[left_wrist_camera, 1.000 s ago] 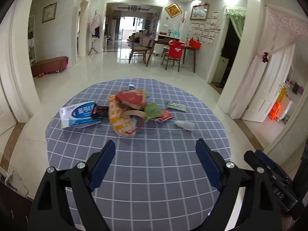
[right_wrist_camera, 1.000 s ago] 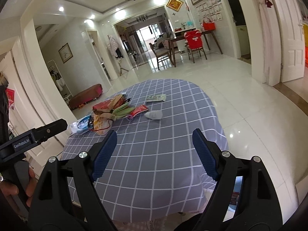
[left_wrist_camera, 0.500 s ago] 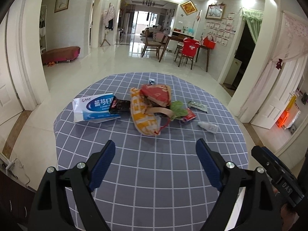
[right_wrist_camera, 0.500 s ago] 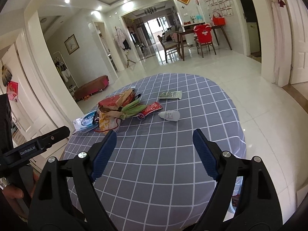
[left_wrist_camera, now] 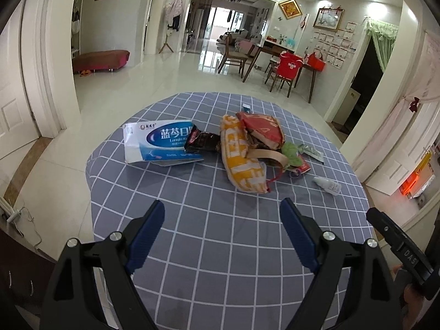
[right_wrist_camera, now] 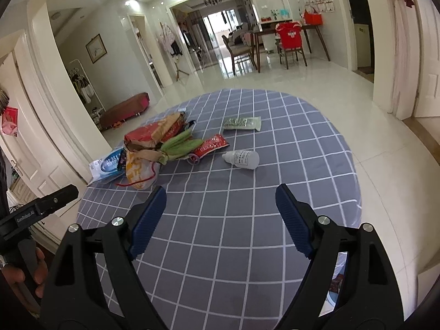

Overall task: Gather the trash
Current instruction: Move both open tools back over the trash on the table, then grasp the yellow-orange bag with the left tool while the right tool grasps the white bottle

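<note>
A round desk (left_wrist_camera: 220, 247) under a grey-blue checked cloth carries the trash in a loose heap toward its far half. At the heap's left lies a blue-and-white box (left_wrist_camera: 156, 144), flat, with Chinese lettering on top; a dark brown wrapper (left_wrist_camera: 203, 143) rests against its right end. Next to that sits a crumpled orange-and-white bag (left_wrist_camera: 242, 162) with a red cord trailing from it, and a red-and-tan paper wrapper (left_wrist_camera: 261, 132) leans over its far side. A green crumpled piece (right_wrist_camera: 178, 145) and a red sachet (right_wrist_camera: 211, 144) lie just to the right of the heap. Apart from these, nearer the right edge, a small white bottle (right_wrist_camera: 243, 159) lies on its side, and beyond it a pale green flat packet (right_wrist_camera: 242, 123) lies toward the far edge. A tiny blue-and-white item (left_wrist_camera: 245, 107) sits near the far edge behind the heap.

The left tool (left_wrist_camera: 221, 228) hangs over the near part of the desk, its blue-padded jaws spread wide with only cloth between them, aimed roughly at the orange-and-white bag. The right tool (right_wrist_camera: 221, 214) is likewise released, jaws wide apart and holding nothing, pointed toward the cloth short of the white bottle. Neither touches any trash
</note>
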The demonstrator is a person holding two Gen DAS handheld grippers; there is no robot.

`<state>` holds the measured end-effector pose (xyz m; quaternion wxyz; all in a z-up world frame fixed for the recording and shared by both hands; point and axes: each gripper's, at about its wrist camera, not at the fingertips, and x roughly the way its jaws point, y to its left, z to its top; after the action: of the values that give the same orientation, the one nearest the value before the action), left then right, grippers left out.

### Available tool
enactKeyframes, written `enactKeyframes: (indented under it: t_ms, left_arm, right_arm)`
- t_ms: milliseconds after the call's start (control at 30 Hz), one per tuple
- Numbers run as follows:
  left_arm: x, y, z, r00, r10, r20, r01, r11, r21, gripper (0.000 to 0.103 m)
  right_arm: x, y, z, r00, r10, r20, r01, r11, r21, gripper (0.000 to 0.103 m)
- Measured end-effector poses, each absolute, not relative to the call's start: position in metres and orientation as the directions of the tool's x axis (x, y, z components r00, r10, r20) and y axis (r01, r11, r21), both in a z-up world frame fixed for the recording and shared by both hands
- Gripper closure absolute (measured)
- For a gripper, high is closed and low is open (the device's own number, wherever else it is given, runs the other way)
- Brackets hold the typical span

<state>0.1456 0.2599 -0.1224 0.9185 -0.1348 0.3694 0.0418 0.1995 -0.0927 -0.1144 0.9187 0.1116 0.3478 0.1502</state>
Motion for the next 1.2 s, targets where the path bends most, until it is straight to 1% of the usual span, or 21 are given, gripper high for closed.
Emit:
enactKeyframes:
  t_ms: [300, 500, 533, 567, 733, 767, 800, 833, 867, 900, 1000, 1033, 1067, 1200]
  left_arm:
    - [0.191, 0.255, -0.139, 0.703, -0.095, -0.704, -0.145, 0.951, -0.272, 0.019]
    - [0.236, 0.244, -0.153, 0.669, -0.085, -0.738, -0.123, 0.967, -0.224, 0.02]
    - [0.241, 0.243, -0.156, 0.662, -0.085, -0.744, -0.121, 0.968, -0.218, 0.023]
    - [0.247, 0.242, -0.158, 0.656, -0.087, -0.75, -0.117, 0.97, -0.215, 0.028]
    - [0.27, 0.244, -0.175, 0.616, -0.097, -0.782, -0.112, 0.971, -0.209, 0.044]
    - [0.273, 0.244, -0.177, 0.61, -0.098, -0.786, -0.113, 0.972, -0.208, 0.053]
    - [0.276, 0.242, -0.178, 0.605, -0.104, -0.789, -0.107, 0.972, -0.21, 0.059]
    - [0.278, 0.241, -0.178, 0.603, -0.098, -0.792, -0.107, 0.973, -0.202, 0.062]
    - [0.277, 0.24, -0.178, 0.604, -0.094, -0.791, -0.108, 0.974, -0.198, 0.066]
    - [0.276, 0.238, -0.177, 0.607, -0.093, -0.789, -0.108, 0.974, -0.197, 0.067]
    - [0.267, 0.237, -0.17, 0.631, -0.082, -0.771, -0.126, 0.971, -0.206, 0.07]
    - [0.262, 0.239, -0.166, 0.641, -0.08, -0.764, -0.132, 0.968, -0.212, 0.07]
    - [0.256, 0.24, -0.161, 0.653, -0.076, -0.754, -0.137, 0.967, -0.216, 0.071]
    - [0.232, 0.245, -0.14, 0.7, -0.055, -0.712, -0.15, 0.963, -0.223, 0.071]
  right_arm:
    - [0.258, -0.077, -0.135, 0.667, 0.277, -0.691, -0.177, 0.961, 0.215, 0.023]
    - [0.296, -0.071, -0.148, 0.631, 0.271, -0.727, -0.189, 0.962, 0.195, 0.023]
    - [0.3, -0.069, -0.15, 0.624, 0.273, -0.732, -0.194, 0.962, 0.193, 0.023]
    - [0.303, -0.067, -0.151, 0.62, 0.274, -0.735, -0.2, 0.961, 0.19, 0.023]
    - [0.318, -0.061, -0.16, 0.6, 0.266, -0.754, -0.223, 0.961, 0.161, 0.024]
    - [0.318, -0.06, -0.162, 0.596, 0.265, -0.758, -0.225, 0.961, 0.159, 0.028]
    - [0.321, -0.06, -0.164, 0.585, 0.265, -0.766, -0.226, 0.961, 0.16, 0.032]
    - [0.323, -0.06, -0.166, 0.574, 0.272, -0.772, -0.229, 0.959, 0.167, 0.043]
    - [0.323, -0.061, -0.165, 0.578, 0.267, -0.771, -0.229, 0.96, 0.161, 0.05]
    - [0.324, -0.06, -0.165, 0.577, 0.265, -0.772, -0.237, 0.96, 0.152, 0.056]
    - [0.323, -0.062, -0.165, 0.574, 0.272, -0.772, -0.249, 0.956, 0.152, 0.056]
    - [0.32, -0.064, -0.164, 0.578, 0.273, -0.769, -0.248, 0.956, 0.153, 0.058]
    - [0.318, -0.066, -0.163, 0.578, 0.281, -0.766, -0.251, 0.955, 0.161, 0.067]
    - [0.305, -0.072, -0.158, 0.581, 0.297, -0.758, -0.252, 0.951, 0.18, 0.067]
